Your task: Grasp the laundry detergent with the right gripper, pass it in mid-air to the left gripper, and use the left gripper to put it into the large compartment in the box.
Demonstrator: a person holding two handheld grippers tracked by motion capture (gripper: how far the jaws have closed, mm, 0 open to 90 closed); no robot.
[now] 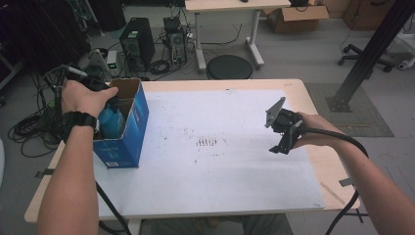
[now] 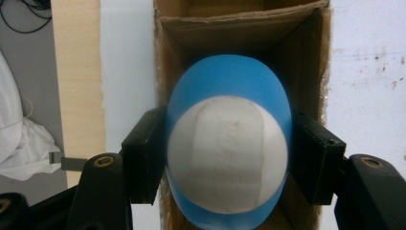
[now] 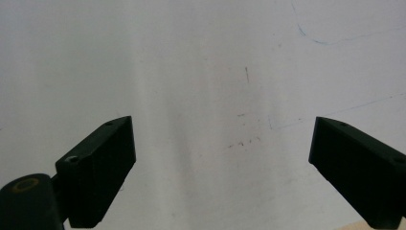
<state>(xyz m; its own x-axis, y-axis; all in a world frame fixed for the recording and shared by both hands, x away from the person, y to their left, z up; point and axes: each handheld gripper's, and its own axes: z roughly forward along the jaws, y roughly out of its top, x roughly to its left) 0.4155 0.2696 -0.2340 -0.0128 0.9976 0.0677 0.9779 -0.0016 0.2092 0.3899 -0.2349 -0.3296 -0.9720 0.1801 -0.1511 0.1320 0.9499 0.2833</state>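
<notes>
At the table's left edge, a blue bottle goes into an open box.
Nearest the person, the right gripper (image 3: 222,167) hangs over the white table sheet (image 1: 220,166) with jaws spread wide, nothing between them. Farther left, the left gripper (image 2: 230,158) clamps the blue bottle (image 2: 230,86) by its white-capped end, partly inside the blue cardboard box (image 1: 132,132) standing upright.
</notes>
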